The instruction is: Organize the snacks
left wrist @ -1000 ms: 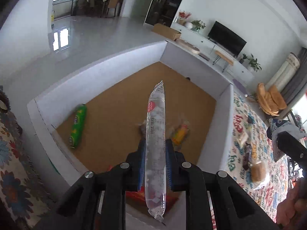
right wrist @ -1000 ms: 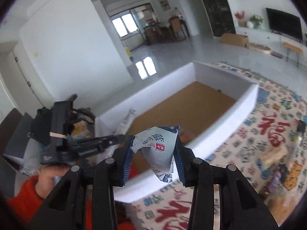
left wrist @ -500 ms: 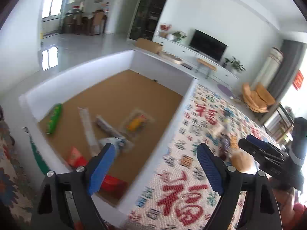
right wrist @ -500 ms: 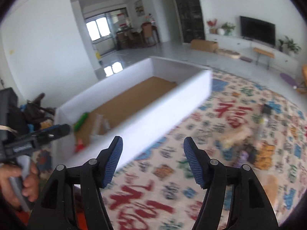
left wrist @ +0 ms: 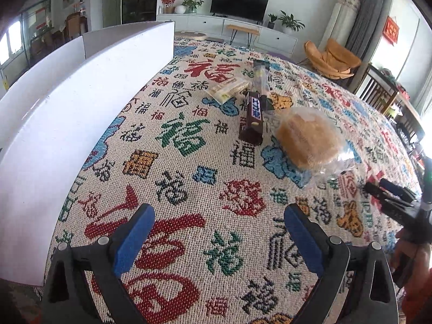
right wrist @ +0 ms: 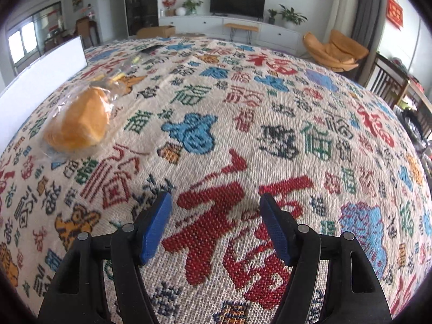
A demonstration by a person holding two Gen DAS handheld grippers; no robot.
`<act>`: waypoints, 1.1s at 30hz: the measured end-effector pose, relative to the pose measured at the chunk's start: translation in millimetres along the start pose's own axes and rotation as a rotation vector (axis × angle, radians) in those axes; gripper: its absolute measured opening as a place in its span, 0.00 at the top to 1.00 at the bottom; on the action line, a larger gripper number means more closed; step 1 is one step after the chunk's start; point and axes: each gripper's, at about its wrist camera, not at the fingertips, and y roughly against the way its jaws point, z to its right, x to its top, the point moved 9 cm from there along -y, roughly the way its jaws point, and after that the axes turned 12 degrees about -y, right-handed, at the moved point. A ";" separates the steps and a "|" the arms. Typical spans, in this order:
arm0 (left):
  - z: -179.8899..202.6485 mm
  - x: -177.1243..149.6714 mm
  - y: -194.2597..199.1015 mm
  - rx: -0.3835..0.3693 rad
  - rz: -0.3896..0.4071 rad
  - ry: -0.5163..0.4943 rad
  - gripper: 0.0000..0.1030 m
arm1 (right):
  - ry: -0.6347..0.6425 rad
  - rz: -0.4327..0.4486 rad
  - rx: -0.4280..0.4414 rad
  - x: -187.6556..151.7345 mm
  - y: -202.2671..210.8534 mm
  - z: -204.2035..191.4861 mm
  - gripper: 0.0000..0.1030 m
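Both hand-held grippers hang over the patterned cloth with nothing between their blue pads: the left hand-held gripper [left wrist: 217,232] has its jaws opening wide, and the right hand-held gripper [right wrist: 216,224] is opening too. Just beyond the left one lies a bun [left wrist: 309,137] in clear wrap, golden and round. Touching the bun's left side is a dark brown chocolate bar [left wrist: 253,117], and past that bar a pale flat packet [left wrist: 226,87] and a clear packet [left wrist: 260,74] whose contents are hard to read. A white box [left wrist: 67,124] stands well left of the bun, its inside hidden by its wall. The cloth [right wrist: 270,124] carries red, green and blue characters. Behind the bun are a television [left wrist: 239,1], potted plants and an orange chair [left wrist: 330,56]. At the right edge a person's hand [left wrist: 413,256] is cut off.
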 end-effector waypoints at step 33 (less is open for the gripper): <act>-13.3 -24.5 -26.9 0.127 -0.057 -0.030 0.00 | -0.021 -0.012 -0.009 -1.4 -0.5 3.2 0.21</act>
